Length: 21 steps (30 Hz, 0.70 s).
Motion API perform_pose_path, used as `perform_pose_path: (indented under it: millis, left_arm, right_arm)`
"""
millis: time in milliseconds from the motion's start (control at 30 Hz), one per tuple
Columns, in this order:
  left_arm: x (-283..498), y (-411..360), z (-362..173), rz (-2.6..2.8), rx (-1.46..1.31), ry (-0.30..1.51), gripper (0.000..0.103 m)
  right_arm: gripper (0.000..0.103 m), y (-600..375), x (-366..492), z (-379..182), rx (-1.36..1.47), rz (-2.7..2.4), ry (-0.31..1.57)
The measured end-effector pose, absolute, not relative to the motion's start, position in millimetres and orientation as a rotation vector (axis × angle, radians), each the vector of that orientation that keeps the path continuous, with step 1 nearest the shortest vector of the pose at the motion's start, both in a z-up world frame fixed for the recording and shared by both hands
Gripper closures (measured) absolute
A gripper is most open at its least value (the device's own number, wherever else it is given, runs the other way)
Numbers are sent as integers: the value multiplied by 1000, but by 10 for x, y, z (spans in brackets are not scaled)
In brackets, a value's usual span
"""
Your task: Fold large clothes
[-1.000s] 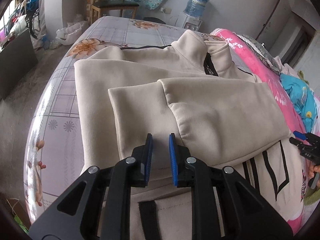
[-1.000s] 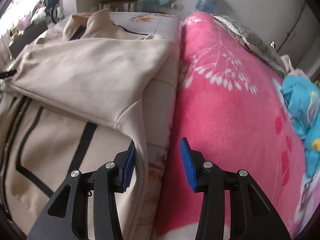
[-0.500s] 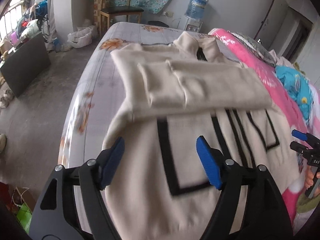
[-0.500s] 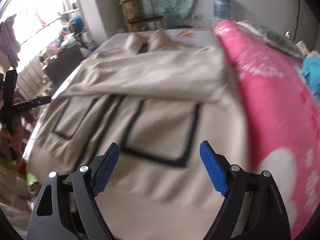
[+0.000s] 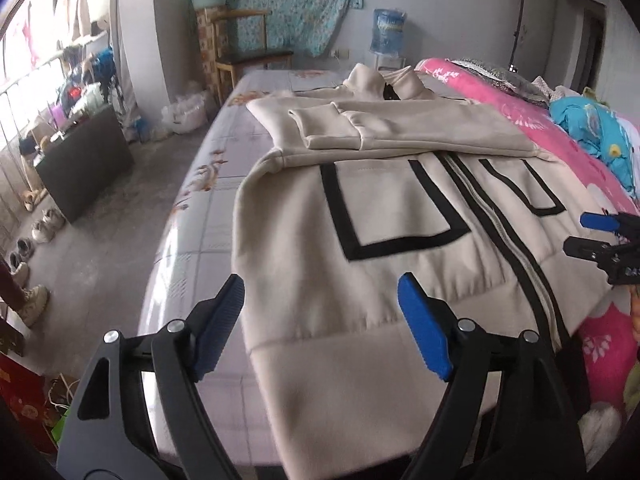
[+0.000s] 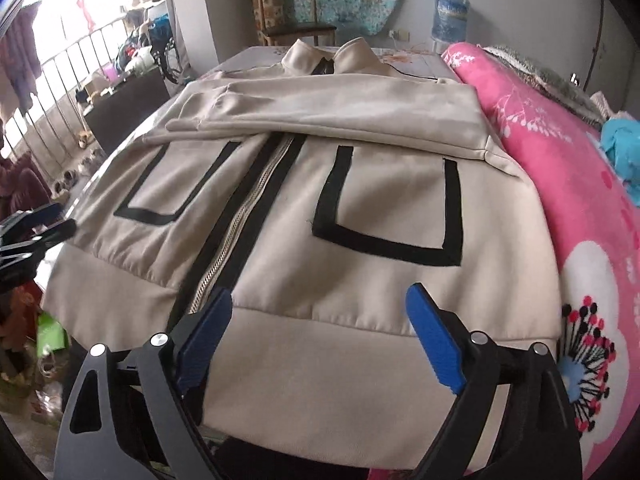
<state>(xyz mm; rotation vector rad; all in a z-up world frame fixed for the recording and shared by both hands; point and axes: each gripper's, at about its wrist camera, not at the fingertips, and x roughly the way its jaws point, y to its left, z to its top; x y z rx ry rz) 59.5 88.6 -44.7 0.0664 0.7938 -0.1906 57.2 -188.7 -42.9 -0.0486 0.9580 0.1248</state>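
Only the left wrist view shows the bed's (image 5: 192, 216) floor side; the right shows a pink blanket (image 6: 568, 168). Both claws, left (image 5: 322, 320) and right (image 6: 320, 334), gape wide, empty, over the beige jacket's (image 6: 360, 208) hem.

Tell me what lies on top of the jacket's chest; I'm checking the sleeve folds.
Both sleeves lie folded across the jacket, one cuff overlapping the other. They cover the upper zipper and the pocket tops; anything beneath stays unseen.

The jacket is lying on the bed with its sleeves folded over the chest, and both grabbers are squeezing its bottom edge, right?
Not quite. The jacket does lie on the bed with sleeves folded across, but both wrist views show the left gripper and right gripper open, gripping nothing.
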Motion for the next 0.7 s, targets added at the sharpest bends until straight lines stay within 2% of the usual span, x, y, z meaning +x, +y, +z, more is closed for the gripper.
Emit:
perform_pose_path:
  millis: [300,700]
  left_arm:
    - [113,1086,-550,-218,-23,786,28]
    - [-39,1289,-819,-207,-192,885,57]
  right_arm:
    - [16,-1894,508,-681,-26,97,1011]
    - [16,-1942,465,-695,0,120,996]
